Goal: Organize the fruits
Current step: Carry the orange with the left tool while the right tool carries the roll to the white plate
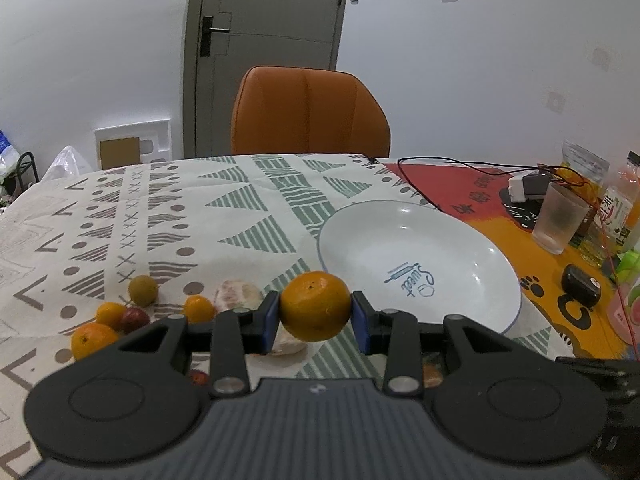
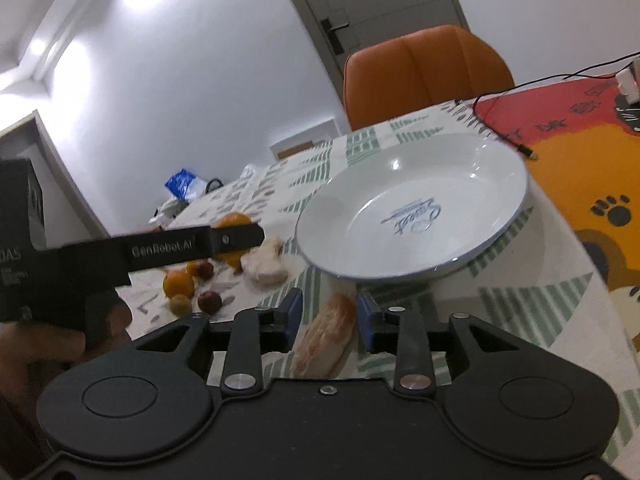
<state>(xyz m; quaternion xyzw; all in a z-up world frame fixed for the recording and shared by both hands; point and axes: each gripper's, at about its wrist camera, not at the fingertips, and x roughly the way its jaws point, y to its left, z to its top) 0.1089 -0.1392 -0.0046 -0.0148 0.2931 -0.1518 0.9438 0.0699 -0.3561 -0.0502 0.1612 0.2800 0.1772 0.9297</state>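
My left gripper point(image 1: 316, 314) is shut on a round orange point(image 1: 315, 306), held just above the table at the near left edge of the white plate point(image 1: 492, 256). In the right wrist view the same gripper point(image 2: 236, 236) shows from the side with the orange point(image 2: 234, 220) behind it. My right gripper point(image 2: 330, 318) is open, low over the cloth in front of the plate point(image 2: 500, 200). A peeled citrus segment point(image 2: 326, 334) lies between its fingers with a gap on the left side. Loose fruits point(image 1: 120, 316) and another peeled piece point(image 1: 238, 296) lie at the left.
An orange chair point(image 1: 310, 112) stands behind the table. At the right are a frosted cup point(image 1: 558, 220), bottles point(image 1: 620, 200), a black cable point(image 1: 420, 188), a small black case point(image 1: 580, 286) and a red-orange mat point(image 1: 532, 264). A person's hand point(image 2: 40, 344) holds the left gripper.
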